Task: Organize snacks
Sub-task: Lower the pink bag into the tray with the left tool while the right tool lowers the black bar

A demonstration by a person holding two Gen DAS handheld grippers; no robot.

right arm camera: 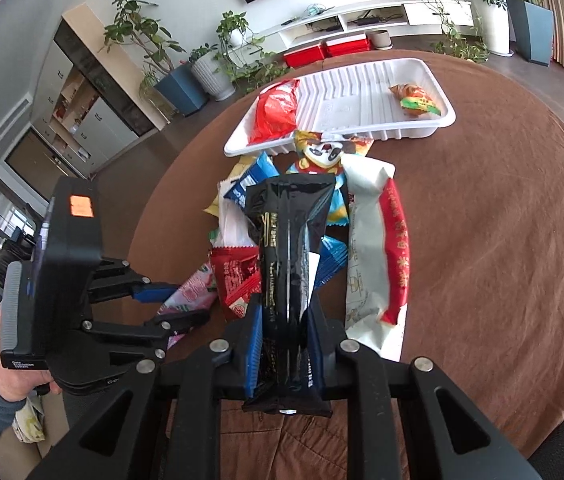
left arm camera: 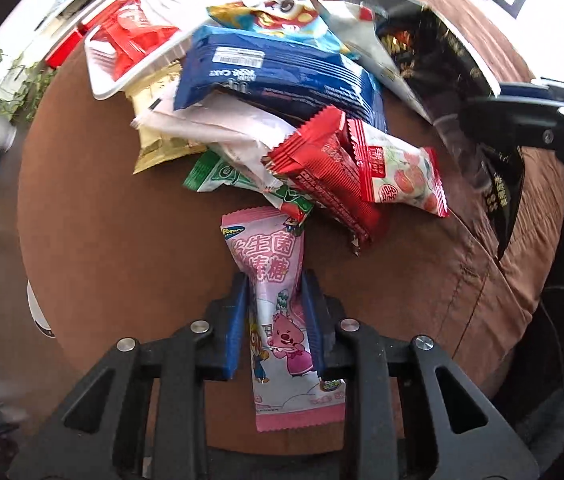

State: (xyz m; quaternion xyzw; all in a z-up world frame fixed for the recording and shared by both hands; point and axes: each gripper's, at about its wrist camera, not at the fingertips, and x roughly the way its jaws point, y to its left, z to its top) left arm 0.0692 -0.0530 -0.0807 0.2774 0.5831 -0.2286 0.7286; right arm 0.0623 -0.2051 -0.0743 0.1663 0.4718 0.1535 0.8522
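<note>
My left gripper [left arm camera: 275,280] is shut on a pink cartoon candy packet [left arm camera: 271,280] and holds it over the brown table, just short of a snack pile. The pile has a blue cake packet [left arm camera: 277,76], a red packet [left arm camera: 330,172] and a strawberry packet [left arm camera: 406,172]. My right gripper [right arm camera: 284,316] is shut on a long black packet [right arm camera: 292,256] above the pile. The white tray [right arm camera: 362,136] behind the pile holds a red bag [right arm camera: 275,110] and an orange snack [right arm camera: 416,102]. The left gripper [right arm camera: 177,304] with the pink packet [right arm camera: 191,292] shows at the left of the right wrist view.
A long white and red packet [right arm camera: 374,248] lies right of the black one. A panda packet [right arm camera: 326,156] lies at the tray's near rim. The round table [right arm camera: 502,220] has a brown cloth. Potted plants [right arm camera: 201,68] and red boxes [right arm camera: 322,52] stand on the floor beyond.
</note>
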